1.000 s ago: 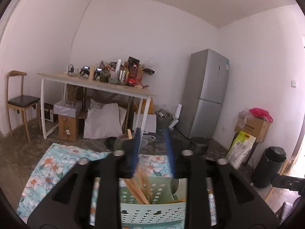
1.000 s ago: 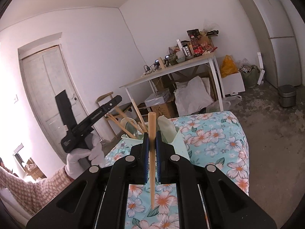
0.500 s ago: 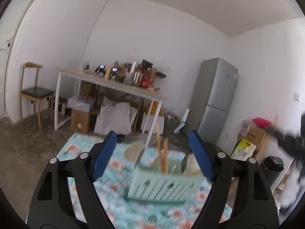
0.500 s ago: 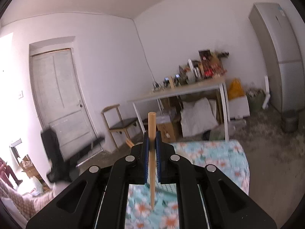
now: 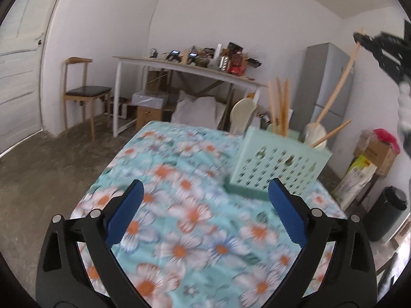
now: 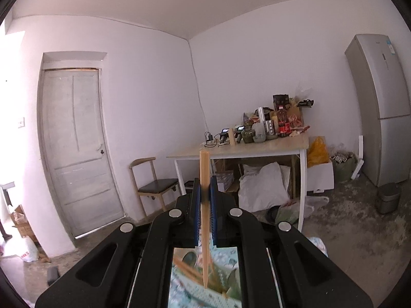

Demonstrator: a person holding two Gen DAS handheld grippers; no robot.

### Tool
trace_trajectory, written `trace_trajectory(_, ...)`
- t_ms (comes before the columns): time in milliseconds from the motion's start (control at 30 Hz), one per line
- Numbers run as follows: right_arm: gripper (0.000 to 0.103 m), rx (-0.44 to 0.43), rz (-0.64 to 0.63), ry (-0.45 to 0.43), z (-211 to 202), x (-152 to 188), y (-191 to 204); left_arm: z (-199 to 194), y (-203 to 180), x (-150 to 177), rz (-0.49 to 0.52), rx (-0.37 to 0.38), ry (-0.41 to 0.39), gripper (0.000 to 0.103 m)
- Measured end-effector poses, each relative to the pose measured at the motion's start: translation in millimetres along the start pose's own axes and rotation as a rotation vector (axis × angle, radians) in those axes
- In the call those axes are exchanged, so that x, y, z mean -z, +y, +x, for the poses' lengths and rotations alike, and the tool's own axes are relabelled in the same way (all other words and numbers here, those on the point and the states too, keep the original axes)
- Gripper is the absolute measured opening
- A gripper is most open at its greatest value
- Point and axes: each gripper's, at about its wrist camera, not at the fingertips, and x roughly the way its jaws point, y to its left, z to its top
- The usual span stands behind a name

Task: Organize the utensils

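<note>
A mint green perforated basket (image 5: 280,169) stands on the floral tablecloth (image 5: 179,205). It holds upright wooden chopsticks (image 5: 278,107), a cream spoon (image 5: 241,113) and a wooden-handled ladle (image 5: 314,132). My left gripper (image 5: 205,187) hangs low over the cloth, short of the basket and to its left. Its jaws are opening wide with nothing between them. My right gripper (image 6: 204,187) is shut on a single wooden chopstick (image 6: 204,205), whose tip points down over the basket (image 6: 205,295). The left wrist view shows the right gripper (image 5: 385,51) high at the upper right.
Behind the cloth-covered table are a wooden chair (image 5: 84,92), a white cluttered table (image 5: 190,64) with boxes and bags under it, and a grey fridge (image 5: 328,82). A black bin (image 5: 385,213) and cardboard boxes (image 5: 377,154) stand at the right. A white door (image 6: 77,141) is at the left.
My left gripper opened from nearly shut to wide, and drew back and down from over the basket. My right gripper rose with the chopstick, its view lifting from the table to the room.
</note>
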Motion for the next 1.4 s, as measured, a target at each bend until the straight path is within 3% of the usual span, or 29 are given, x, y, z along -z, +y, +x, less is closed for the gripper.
trace_trajectory(200, 0.007, 0.054, -0.103, 0.045, 43.6, 21.8, 8.5, 0.4, 9.8, 4.7, -0.012, -0.058, 0.014, 0.095)
trace_trajectory(300, 0.009, 0.104, -0.216, 0.157, 69.7, 56.6, 19.1, 2.9, 13.4, 4.0, -0.029, -0.07, 0.024, 0.095)
trace_trajectory(400, 0.031, 0.118, -0.271, 0.212, 74.2, 73.9, 28.0, 5.9, 12.2, 2.6, -0.029, -0.077, 0.032, 0.095)
trace_trajectory(467, 0.039, 0.11, -0.28, 0.206, 64.0, 76.9, 33.1, 5.4, 12.0, 2.9, -0.024, -0.079, 0.032, 0.095)
trace_trajectory(700, 0.047, 0.124, -0.174, 0.175, 5.3, 70.1, 26.0, 0.0, 8.9, -0.4, -0.024, -0.078, 0.025, 0.095)
trace_trajectory(867, 0.054, 0.139, -0.06, 0.211, -42.7, 91.9, 22.2, -6.5, 1.6, -6.2, 0.001, -0.082, 0.043, 0.095)
trace_trajectory(1033, 0.071, 0.19, 0.084, 0.363, -65.5, 146.9, 23.2, -7.3, -11.6, -8.5, 0.069, -0.137, 0.078, 0.095)
trace_trajectory(1200, 0.073, 0.323, 0.159, 0.554, -63.0, 201.8, 28.3, -8.1, -25.7, -8.4, 0.111, -0.148, 0.125, 0.095)
trace_trajectory(1300, 0.076, 0.371, 0.183, 0.611, -61.1, 212.6, 30.2, -9.0, -35.5, -10.4, 0.154, -0.166, 0.152, 0.095)
trace_trajectory(1400, 0.082, 0.411, 0.156, 0.597, -62.2, 208.3, 36.6, -14.6, -44.0, -12.6, 0.18, -0.18, 0.156, 0.095)
